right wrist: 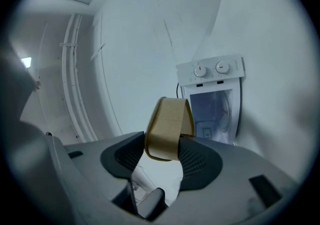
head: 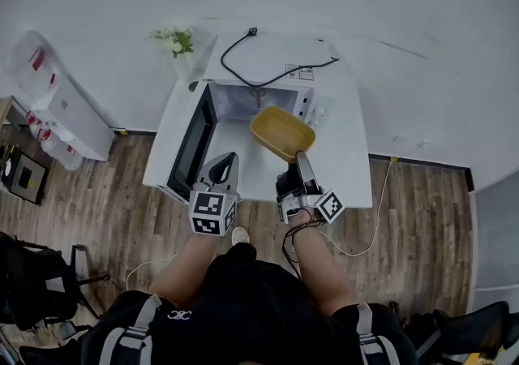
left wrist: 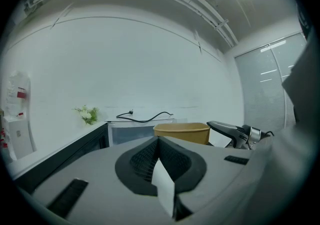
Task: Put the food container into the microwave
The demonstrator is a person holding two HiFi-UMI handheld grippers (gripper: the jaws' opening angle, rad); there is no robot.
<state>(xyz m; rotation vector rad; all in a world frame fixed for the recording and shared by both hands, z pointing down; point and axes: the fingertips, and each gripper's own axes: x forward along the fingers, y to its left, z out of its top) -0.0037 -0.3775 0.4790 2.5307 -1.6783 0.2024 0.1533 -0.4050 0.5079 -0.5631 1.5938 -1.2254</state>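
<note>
The tan food container [head: 282, 133] hangs in front of the open microwave [head: 268, 63], just outside its lit cavity [head: 243, 104]. My right gripper [head: 300, 161] is shut on the container's near rim; in the right gripper view the container [right wrist: 169, 129] stands edge-on between the jaws of the gripper [right wrist: 167, 155], with the microwave [right wrist: 215, 104] behind it. The microwave door [head: 192, 148] is swung open to the left. My left gripper [head: 228, 161] hovers beside the door, shut and holding nothing. In the left gripper view, the container [left wrist: 181, 132] and right gripper [left wrist: 232, 131] show beyond the left gripper [left wrist: 159, 143].
The microwave sits on a white table [head: 349, 169] against the wall. A black power cable [head: 268, 71] lies loose on top of the microwave. A small plant [head: 174, 40] stands at the table's back left. A white cabinet [head: 57, 104] stands on the floor to the left.
</note>
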